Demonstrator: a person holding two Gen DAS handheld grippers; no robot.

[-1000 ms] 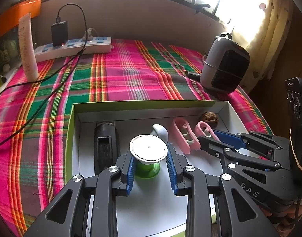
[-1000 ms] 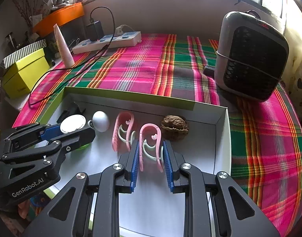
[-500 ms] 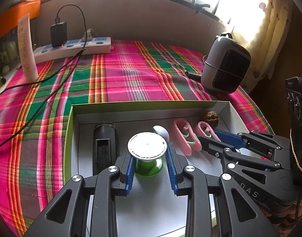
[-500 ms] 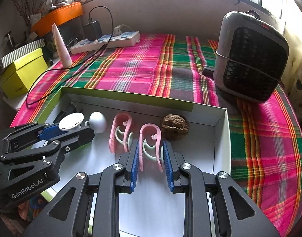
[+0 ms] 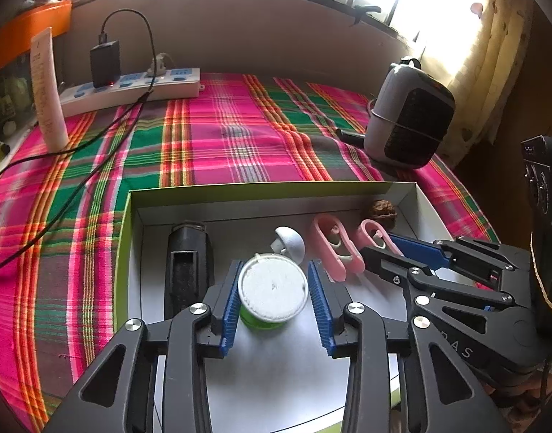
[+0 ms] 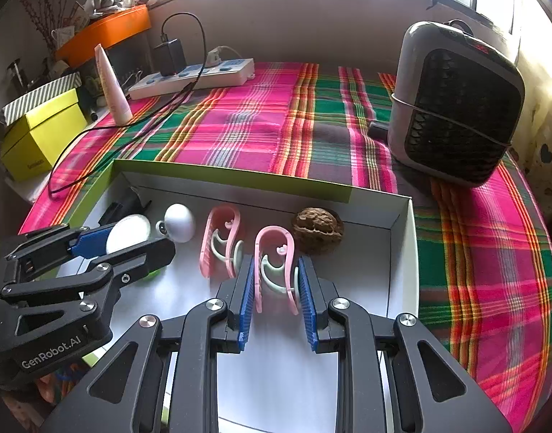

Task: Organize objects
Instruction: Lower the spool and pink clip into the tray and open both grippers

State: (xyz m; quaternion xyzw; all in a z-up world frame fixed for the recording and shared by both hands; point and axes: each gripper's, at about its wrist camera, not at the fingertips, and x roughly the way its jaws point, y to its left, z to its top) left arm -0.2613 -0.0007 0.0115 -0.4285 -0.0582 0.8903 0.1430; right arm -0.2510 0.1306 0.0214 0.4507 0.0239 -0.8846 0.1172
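Note:
A white-lined box (image 5: 261,191) (image 6: 402,245) lies on the plaid cloth. In it are a black holder (image 5: 187,263), a green spool with a white top (image 5: 272,288) (image 6: 128,232), a white ball-shaped piece (image 5: 290,241) (image 6: 180,222), two pink clips (image 5: 330,249) (image 6: 222,241) and a walnut (image 5: 382,211) (image 6: 317,229). My left gripper (image 5: 274,281) is shut on the green spool. My right gripper (image 6: 276,274) is shut on the right-hand pink clip (image 6: 276,267), with the walnut just beyond it.
A grey and black fan heater (image 5: 409,122) (image 6: 456,115) stands at the back right. A white power strip (image 5: 131,90) with a black charger and cable, and a white tube (image 5: 47,90), stand at the back left. A yellow box (image 6: 41,133) sits at the left.
The left gripper has lifted the green spool slightly, so its white top looks larger and covers more of the white ball. The right gripper holds the pink clip in the same place.

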